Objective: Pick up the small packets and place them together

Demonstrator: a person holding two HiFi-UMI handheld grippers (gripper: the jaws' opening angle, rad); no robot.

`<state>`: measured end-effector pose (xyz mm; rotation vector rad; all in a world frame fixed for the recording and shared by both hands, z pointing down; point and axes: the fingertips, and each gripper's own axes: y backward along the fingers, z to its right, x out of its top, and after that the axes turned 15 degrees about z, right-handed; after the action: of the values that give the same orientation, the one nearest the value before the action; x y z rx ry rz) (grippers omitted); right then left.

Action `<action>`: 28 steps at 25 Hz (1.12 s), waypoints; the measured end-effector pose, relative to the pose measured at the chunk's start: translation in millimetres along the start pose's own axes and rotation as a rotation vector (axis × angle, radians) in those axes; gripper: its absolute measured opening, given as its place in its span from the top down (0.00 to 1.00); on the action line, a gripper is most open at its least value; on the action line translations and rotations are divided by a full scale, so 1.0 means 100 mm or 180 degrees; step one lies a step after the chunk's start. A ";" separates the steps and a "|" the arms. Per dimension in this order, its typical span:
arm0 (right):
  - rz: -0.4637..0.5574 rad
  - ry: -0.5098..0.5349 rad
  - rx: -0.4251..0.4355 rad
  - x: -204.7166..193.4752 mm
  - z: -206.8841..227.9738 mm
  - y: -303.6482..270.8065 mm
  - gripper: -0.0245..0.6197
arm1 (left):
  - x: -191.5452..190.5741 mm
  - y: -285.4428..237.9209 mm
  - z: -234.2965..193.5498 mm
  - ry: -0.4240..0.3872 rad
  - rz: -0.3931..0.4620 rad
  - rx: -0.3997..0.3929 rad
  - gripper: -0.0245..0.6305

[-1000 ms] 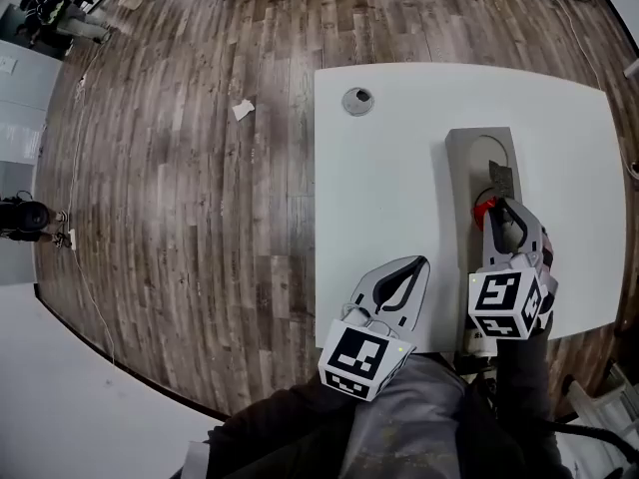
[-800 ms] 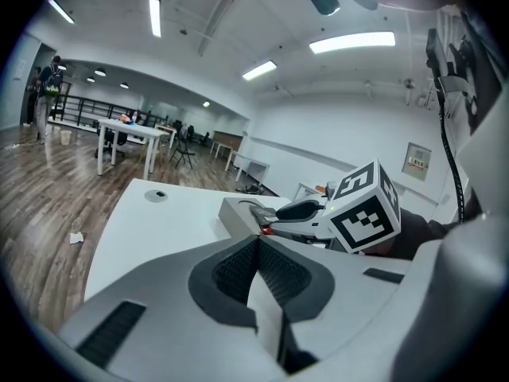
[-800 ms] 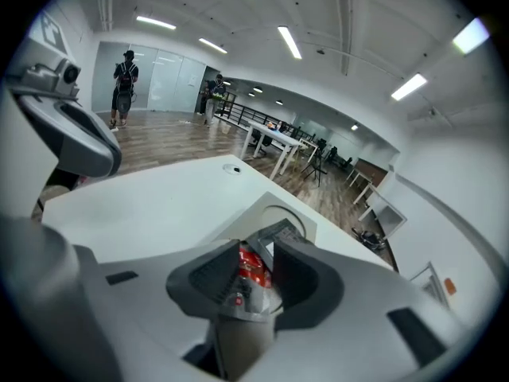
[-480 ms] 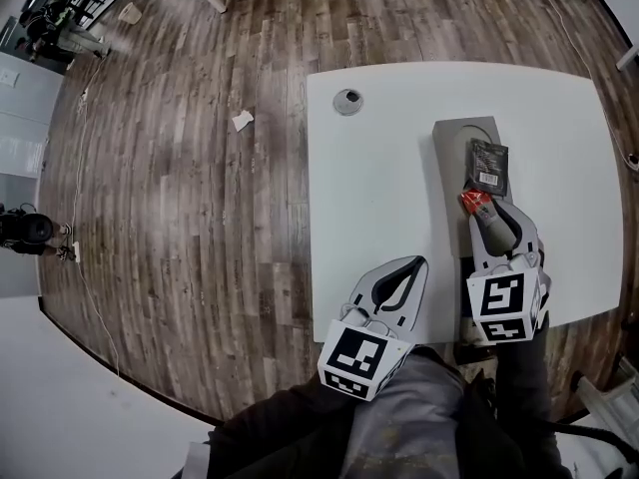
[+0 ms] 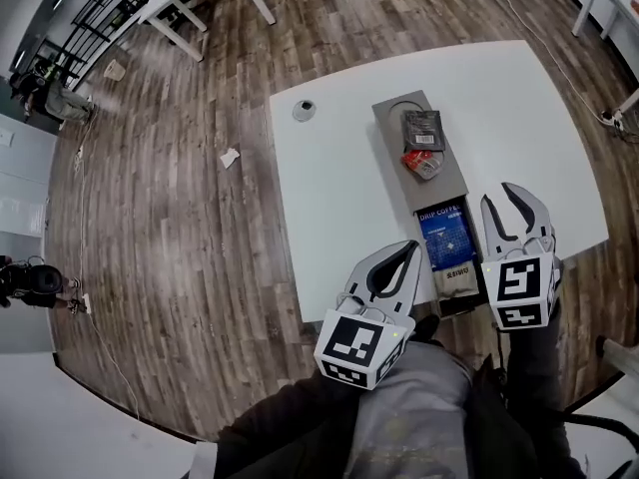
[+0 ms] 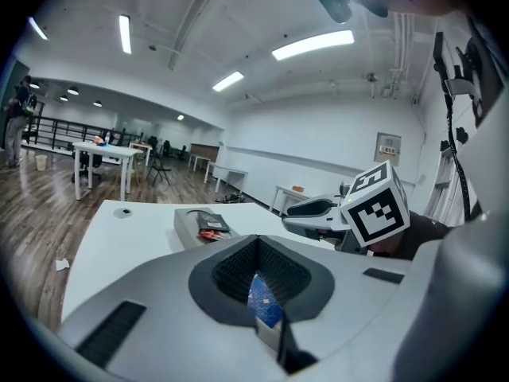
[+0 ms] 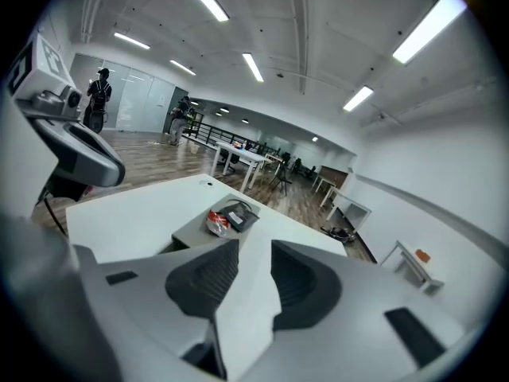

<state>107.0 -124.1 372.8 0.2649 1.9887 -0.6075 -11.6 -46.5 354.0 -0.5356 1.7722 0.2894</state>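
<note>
Red packet (image 5: 424, 165) apparently touches dark packet (image 5: 422, 128) in tray (image 5: 393, 156).

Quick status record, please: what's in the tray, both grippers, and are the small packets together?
tray: grey, on the white table
black packet: in the tray, far part
red packet: in the tray, right beside the black packet
blue coffee pack: at the tray's near end
left gripper: shut, empty
right gripper: open, jaws have just been opening, nothing between them
packets together: yes
</note>
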 end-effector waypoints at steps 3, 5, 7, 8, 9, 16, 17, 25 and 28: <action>-0.0084 -0.0087 -0.0112 -0.17 0.06 0.34 0.77 | -0.04 0.06 0.29 -0.0038 -0.0044 -0.0156 0.96; -0.0144 -0.0147 -0.0102 -0.29 0.01 0.49 0.77 | -0.09 0.09 0.41 -0.0048 -0.0084 -0.0221 0.96; -0.0201 -0.0182 -0.0028 -0.40 -0.10 0.58 0.77 | -0.15 0.11 0.48 -0.0035 -0.0135 -0.0257 0.96; -0.0230 -0.0194 0.0028 -0.45 -0.18 0.61 0.77 | -0.18 0.12 0.50 -0.0021 -0.0163 -0.0269 0.96; -0.0262 -0.0205 0.0094 -0.49 -0.26 0.64 0.77 | -0.21 0.12 0.52 -0.0005 -0.0191 -0.0279 0.96; -0.0432 -0.0089 0.0640 -0.70 -0.79 0.56 0.76 | -0.32 0.11 0.42 0.0060 -0.0289 -0.0236 0.96; -0.0453 -0.0031 0.0715 -0.73 -0.86 0.52 0.76 | -0.34 0.10 0.37 0.0077 -0.0298 -0.0209 0.96; -0.0898 0.0379 0.1502 -1.01 -1.41 0.27 0.56 | -0.46 0.08 0.01 0.0200 -0.0366 -0.0012 0.96; -0.1003 0.0457 0.1702 -1.06 -1.45 0.19 0.52 | -0.49 0.04 -0.11 0.0248 -0.0378 0.0044 0.96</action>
<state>54.9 -24.1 514.6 0.3257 1.9879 -1.3589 -13.4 -38.6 404.1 -0.6468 1.8080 0.1756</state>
